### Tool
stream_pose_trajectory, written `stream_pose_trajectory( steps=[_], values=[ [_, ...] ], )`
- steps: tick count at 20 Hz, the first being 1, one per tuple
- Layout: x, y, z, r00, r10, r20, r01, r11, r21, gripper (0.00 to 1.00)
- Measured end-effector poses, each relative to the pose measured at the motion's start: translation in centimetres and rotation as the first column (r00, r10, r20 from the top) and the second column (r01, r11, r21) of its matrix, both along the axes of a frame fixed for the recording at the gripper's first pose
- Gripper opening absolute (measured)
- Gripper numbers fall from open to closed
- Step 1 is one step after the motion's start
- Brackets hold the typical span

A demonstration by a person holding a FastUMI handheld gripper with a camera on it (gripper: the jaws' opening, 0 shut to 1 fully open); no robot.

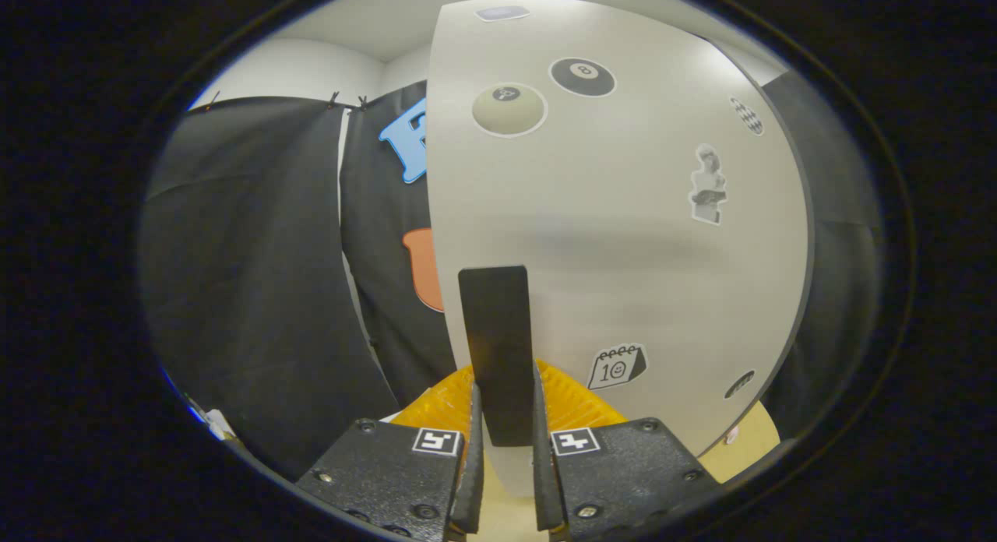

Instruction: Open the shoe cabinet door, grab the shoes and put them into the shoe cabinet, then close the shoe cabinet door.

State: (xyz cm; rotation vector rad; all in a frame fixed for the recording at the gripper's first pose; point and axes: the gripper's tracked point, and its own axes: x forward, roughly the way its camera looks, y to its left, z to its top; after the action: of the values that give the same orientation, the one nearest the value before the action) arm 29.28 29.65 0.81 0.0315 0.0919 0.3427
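While the gripper (505, 417) sits clamped on the dark handle (496, 347), both fingers pressing its sides, the shoe cabinet door (623, 238) fills the space just beyond them, pale panel with stickers: two eight-balls high above the handle, a calendar sticker (616, 366) just beside it. Step in hand looks like the door move, opening or closing; I can't tell which from this, and can't see how far the door is swung. Something yellow and ridged (568, 398) sits low behind the handle, can't identify it. Shoes can't be made out. Next move: keep the grip square on the handle and follow the hinge arc, don't drag straight or the fingers slip off
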Motion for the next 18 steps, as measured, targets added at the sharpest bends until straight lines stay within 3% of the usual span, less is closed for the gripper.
stream_pose_trajectory(
  steps=[5,18],
  values=[
    [-2.9,-1.7,-0.2,1.0,-0.002,0.001,0.002,1.0,0.0,0.28],
    [-8.6,-8.9,-0.6,0.994,-0.109,0.019,0.109,0.994,0.004,0.24]
  ],
)
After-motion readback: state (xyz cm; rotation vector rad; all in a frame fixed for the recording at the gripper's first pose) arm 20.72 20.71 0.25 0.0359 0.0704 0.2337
